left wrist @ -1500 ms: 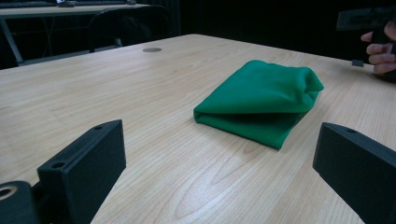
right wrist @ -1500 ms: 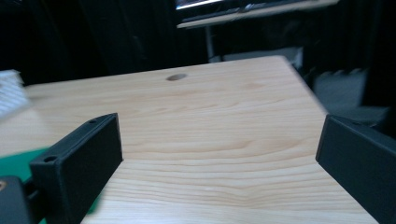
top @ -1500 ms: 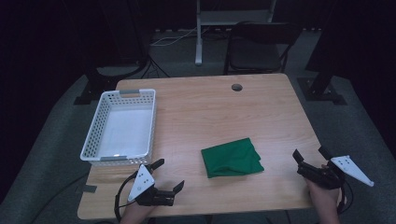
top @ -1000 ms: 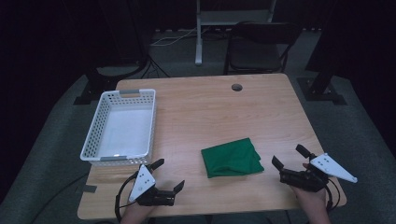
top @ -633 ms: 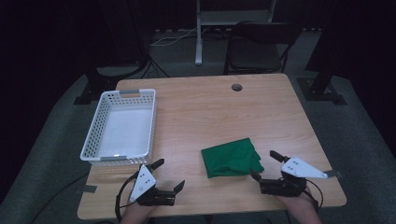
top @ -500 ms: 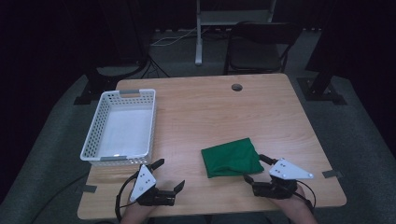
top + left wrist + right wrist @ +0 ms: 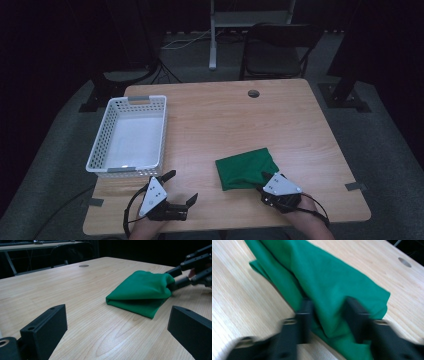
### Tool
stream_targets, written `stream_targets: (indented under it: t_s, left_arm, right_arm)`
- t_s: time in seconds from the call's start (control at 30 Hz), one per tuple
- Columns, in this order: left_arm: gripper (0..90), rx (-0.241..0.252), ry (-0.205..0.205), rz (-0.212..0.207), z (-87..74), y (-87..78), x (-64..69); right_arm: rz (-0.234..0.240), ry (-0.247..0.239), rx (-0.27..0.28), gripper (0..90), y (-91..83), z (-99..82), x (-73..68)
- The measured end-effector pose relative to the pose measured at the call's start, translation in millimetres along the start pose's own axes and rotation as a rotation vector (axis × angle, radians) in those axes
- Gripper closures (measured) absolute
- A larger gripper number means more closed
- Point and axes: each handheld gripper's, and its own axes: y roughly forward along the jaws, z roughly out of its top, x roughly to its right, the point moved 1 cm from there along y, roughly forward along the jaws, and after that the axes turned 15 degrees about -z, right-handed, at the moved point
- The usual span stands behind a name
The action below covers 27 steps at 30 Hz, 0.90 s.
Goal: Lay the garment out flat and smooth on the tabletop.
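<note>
While the left gripper (image 7: 176, 196) just sits at the bottom left of the high view with its jaws spread wide and nothing between them, the right gripper (image 7: 265, 184) is at the bottom right, right up against the near corner of the cloth (image 7: 246, 168). Its jaws have just been closing, and in the right gripper view the cloth (image 7: 329, 287) is bunched up between the two black jaws, which sit on either side of a fold; it's blurry, so I can't tell if the pads are really pressing yet.

Cloth is green, folded, lying flat on the table (image 7: 220, 120), lower middle-right of the high view. In the left gripper view the cloth (image 7: 141, 291) shows center-right, with the right gripper (image 7: 175, 277) poking at its far edge from the upper right.

White basket (image 7: 129, 136) sits at the left of the high view, well apart from the cloth.
</note>
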Motion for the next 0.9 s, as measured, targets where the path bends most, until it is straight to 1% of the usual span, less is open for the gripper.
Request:
stream_targets:
  t_s: [0.03, 0.07, 0.1, 0.17, 0.2, 0.33, 0.37, 0.4, 0.47, 0.53, 0.6, 0.63, 0.7, 0.77, 0.8, 0.87, 0.9]
  left_arm:
    - [3.7, 0.0, 0.0, 0.0, 0.0, 0.0, 0.0]
    - [3.8, 0.0, 0.0, 0.0, 0.0, 0.0, 0.0]
    - [3.7, 0.0, 0.001, 0.0, 0.0, 0.0, 0.1]
    - [3.7, 0.0, 0.001, 0.0, 0.0, 0.0, 0.1]
    - [3.8, 0.0, 0.0, 0.0, 0.0, 0.0, 0.0]
    - [3.8, 0.001, 0.003, 0.0, -0.1, 0.0, 0.3]
    - [3.8, 0.001, 0.003, -0.001, 0.0, 0.0, 0.3]
    - [3.8, 0.0, 0.002, -0.001, 0.0, 0.0, 0.2]
    - [3.8, 0.0, 0.001, -0.002, 0.0, 0.0, -0.1]
    - [3.7, 0.001, 0.004, -0.002, -0.1, 0.0, 0.6]
    - [3.7, 0.001, 0.007, -0.001, -0.1, 0.1, 0.9]
    - [3.7, 0.001, 0.007, -0.001, -0.1, 0.1, 0.9]
    - [3.7, 0.001, 0.008, -0.001, -0.1, 0.1, 1.0]
    - [3.7, 0.0, 0.012, 0.0, -0.1, 0.1, 1.2]
    - [3.7, 0.0, 0.013, 0.0, -0.1, 0.1, 1.2]
    - [3.7, -0.001, 0.011, 0.0, 0.0, 0.1, 1.1]
    - [3.7, 0.0, 0.009, -0.001, 0.0, 0.2, 1.1]
  right_arm:
    - [-0.002, 0.004, 0.006, 74.1, -0.8, 1.0, 0.0]
    - [-0.019, 0.001, 0.017, 80.2, -1.8, 2.4, 0.0]
    - [-0.027, 0.004, 0.026, 83.2, -2.9, 4.0, 0.5]
    - [-0.026, 0.01, 0.035, 84.4, -4.0, 5.6, 1.3]
    - [-0.019, 0.023, 0.054, 84.9, -6.1, 9.3, 3.8]
    - [0.022, 0.074, 0.099, 84.9, -10.8, 18.2, 12.4]
    - [0.023, 0.088, 0.106, 85.0, -11.9, 20.5, 14.3]
    - [0.023, 0.088, 0.106, 85.0, -11.9, 20.5, 14.3]
    - [0.04, 0.118, 0.125, 84.9, -11.8, 26.4, 20.4]
    - [0.049, 0.129, 0.135, 84.9, -11.3, 31.2, 24.9]
    - [0.046, 0.138, 0.133, 84.8, -8.8, 36.0, 29.3]
    - [0.046, 0.138, 0.133, 84.8, -8.8, 36.0, 29.3]
    - [0.02, 0.145, 0.116, 84.8, -4.8, 40.6, 33.4]
    - [0.01, 0.153, 0.106, 84.7, -0.5, 46.1, 38.0]
    - [0.005, 0.157, 0.11, 84.7, 0.8, 48.5, 39.8]
    - [0.018, 0.179, 0.117, 84.7, 3.3, 53.5, 43.6]
    - [0.015, 0.183, 0.119, 84.6, 5.5, 55.8, 45.8]
